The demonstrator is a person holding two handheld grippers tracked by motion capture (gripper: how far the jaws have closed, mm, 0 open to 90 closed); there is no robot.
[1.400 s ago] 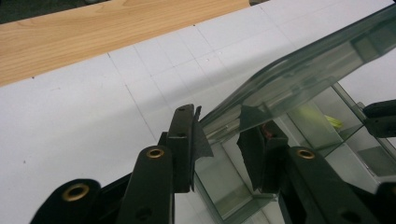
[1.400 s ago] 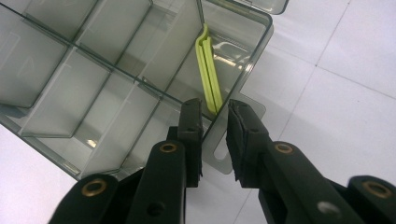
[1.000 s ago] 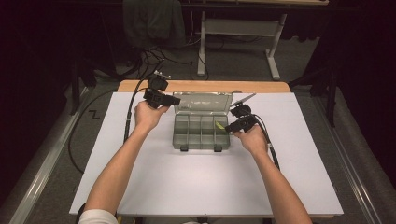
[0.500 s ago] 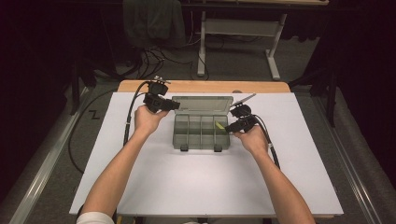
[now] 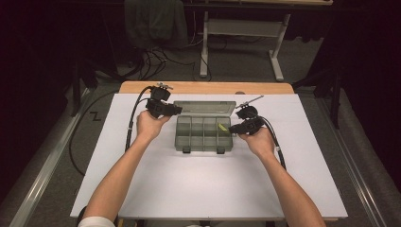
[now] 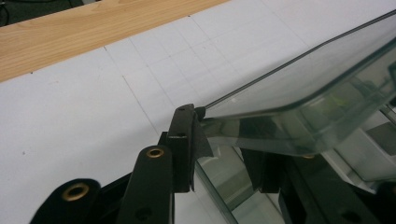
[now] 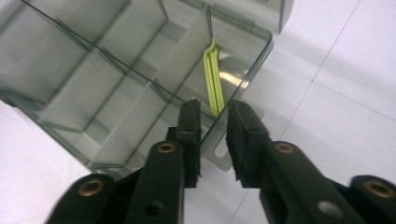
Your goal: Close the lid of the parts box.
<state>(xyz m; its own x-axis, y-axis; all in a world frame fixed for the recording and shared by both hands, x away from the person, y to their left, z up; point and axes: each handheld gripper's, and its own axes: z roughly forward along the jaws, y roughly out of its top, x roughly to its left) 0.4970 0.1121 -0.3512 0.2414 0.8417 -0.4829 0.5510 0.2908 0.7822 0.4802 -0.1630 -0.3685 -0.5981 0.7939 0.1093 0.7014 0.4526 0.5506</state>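
Both grippers grip a clear compartment box at the middle of the white surface

The box [image 5: 204,133] lies open on the surface [image 5: 198,184], its lid [image 6: 299,100] tilted up toward the far edge. The left gripper [image 5: 163,108] has its fingers clamped on the lid's near-left corner. The right gripper [image 7: 214,122] has its fingers astride the box's right end wall, pinching it, just beside a yellow-green clip [image 7: 213,79] lying in the end compartment
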